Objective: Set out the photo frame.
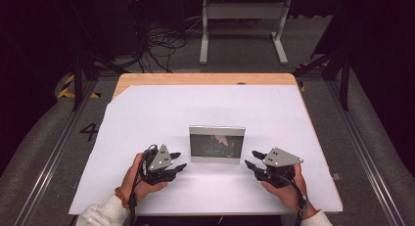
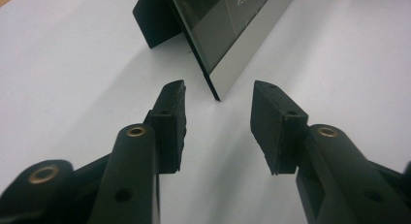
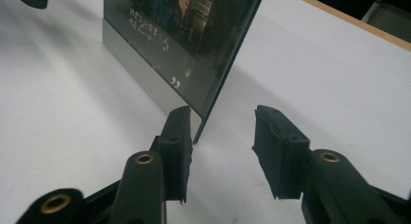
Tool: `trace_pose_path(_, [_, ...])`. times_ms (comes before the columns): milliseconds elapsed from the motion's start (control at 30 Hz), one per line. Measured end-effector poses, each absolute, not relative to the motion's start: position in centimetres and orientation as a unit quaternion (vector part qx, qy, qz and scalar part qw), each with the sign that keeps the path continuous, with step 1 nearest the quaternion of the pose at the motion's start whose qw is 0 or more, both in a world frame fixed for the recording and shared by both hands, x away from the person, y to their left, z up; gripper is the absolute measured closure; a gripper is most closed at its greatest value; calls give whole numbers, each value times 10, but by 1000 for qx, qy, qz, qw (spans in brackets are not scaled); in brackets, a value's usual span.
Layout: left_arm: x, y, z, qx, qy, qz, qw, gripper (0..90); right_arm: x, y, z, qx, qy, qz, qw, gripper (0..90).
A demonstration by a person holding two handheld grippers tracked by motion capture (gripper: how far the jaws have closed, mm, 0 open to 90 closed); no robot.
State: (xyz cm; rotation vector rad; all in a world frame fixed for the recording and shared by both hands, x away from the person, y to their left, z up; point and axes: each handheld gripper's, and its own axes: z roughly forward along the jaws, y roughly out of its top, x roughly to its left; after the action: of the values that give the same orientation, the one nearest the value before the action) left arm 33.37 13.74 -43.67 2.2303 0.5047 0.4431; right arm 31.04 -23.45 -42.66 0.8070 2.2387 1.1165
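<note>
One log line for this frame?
frame: upright on sheet | left claw: open, at its left edge | right claw: open, at right edge

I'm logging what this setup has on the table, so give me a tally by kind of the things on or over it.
Picture frame, standing upright on its rear prop: 1
White sheet covering the tabletop: 1
Hand-held grippers, the left gripper and the right gripper, both with jaws apart and nothing between them: 2
Total: 4
</note>
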Motion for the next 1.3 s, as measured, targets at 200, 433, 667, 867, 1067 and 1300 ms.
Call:
trace_pose_path(200, [329, 145, -441, 882, 204, 182, 383, 463, 308, -238, -428, 296, 827, 404, 256, 511])
trace_pose_path(433, [324, 152, -446, 885, 206, 182, 377, 333, 305, -240, -432, 287, 834, 396, 257, 402])
trace_pose_path(667, [322, 158, -452, 886, 216, 185, 367, 189, 302, -243, -436, 277, 838, 388, 266, 319])
trace_pose_path(867, [318, 168, -455, 883, 219, 179, 374, 148, 301, -250, -438, 283, 838, 381, 269, 233])
trace_pose_path(1067, [314, 179, -458, 885, 224, 173, 370, 119, 300, -256, -443, 283, 846, 367, 265, 152])
trace_pose_path(1300, [308, 192, -460, 883, 227, 161, 378, 89, 298, -262, -447, 280, 849, 370, 254, 107])
